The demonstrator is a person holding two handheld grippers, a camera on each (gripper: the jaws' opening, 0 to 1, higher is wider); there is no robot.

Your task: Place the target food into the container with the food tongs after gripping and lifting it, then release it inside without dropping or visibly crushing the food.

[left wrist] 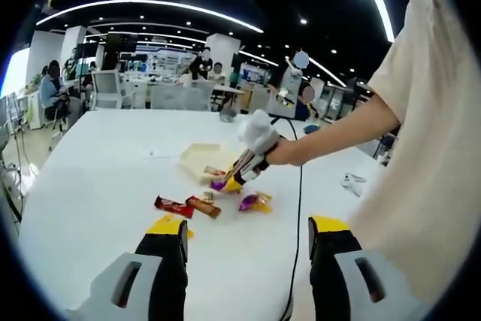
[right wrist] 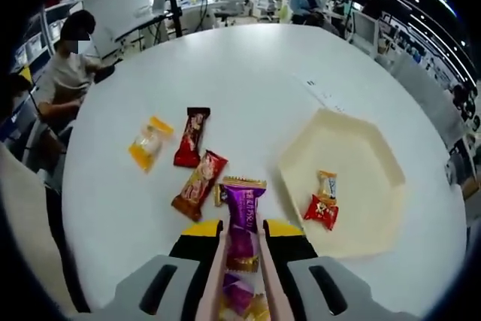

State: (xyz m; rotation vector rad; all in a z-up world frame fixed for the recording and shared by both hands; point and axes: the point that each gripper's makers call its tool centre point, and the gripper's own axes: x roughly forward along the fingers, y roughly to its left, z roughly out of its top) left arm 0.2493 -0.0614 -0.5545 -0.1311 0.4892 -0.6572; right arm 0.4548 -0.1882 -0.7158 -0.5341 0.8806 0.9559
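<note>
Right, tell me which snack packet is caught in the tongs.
The purple foil packet, pinched between the pink tongs in the right gripper. The two red wrappers and the yellow packet lie loose on the white table.

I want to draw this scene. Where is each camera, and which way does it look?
Left gripper view: rides on the left gripper, held back over the table, looking at the right gripper and the person's arm.
Right gripper view: rides on the right gripper, looking along the tongs holding a purple snack.
Both see the tray and red snacks.
</note>
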